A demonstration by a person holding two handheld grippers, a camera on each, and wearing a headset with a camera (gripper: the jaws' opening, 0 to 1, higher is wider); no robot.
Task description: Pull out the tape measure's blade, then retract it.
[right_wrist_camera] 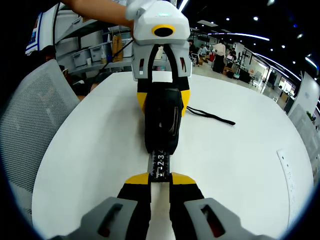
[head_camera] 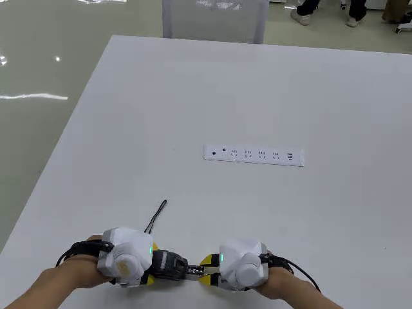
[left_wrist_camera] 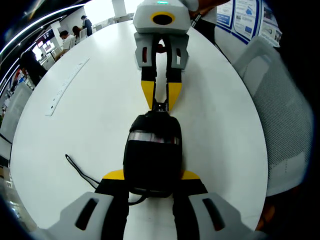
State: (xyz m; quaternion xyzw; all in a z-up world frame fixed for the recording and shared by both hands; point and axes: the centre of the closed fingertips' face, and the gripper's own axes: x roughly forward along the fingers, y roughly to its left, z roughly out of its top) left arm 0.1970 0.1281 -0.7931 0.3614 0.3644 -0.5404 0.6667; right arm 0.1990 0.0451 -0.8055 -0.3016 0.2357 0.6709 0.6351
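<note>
Holding the case: the left gripper (head_camera: 154, 264) has its yellow-tipped jaws clamped on either side of the black tape measure (head_camera: 170, 264). In the left gripper view they sit snug against the body.
Blade end: the right gripper (head_camera: 205, 270) is pinched closed on the blade (right_wrist_camera: 160, 163), right at its tip.
Blade: only a short bit is out of the case. Black with white numbers, and you can read 2 and 3 in the right gripper view.
Where it all is: right at the near edge of the white bench (head_camera: 257, 90), a little left of the middle, with the two grippers facing each other nose to nose.
Strap: the tape's black wrist strap (head_camera: 156, 215) trails loose on the bench, pointing toward the far edge.
Hands: a left hand (head_camera: 71, 270) and a right hand (head_camera: 283, 283) hold the grippers, coming in over the near edge.
Other stuff: a white power strip (head_camera: 253, 155) lies flat around mid-bench, well apart from the tape. A mesh chair (head_camera: 215, 19) stands at the far edge.
</note>
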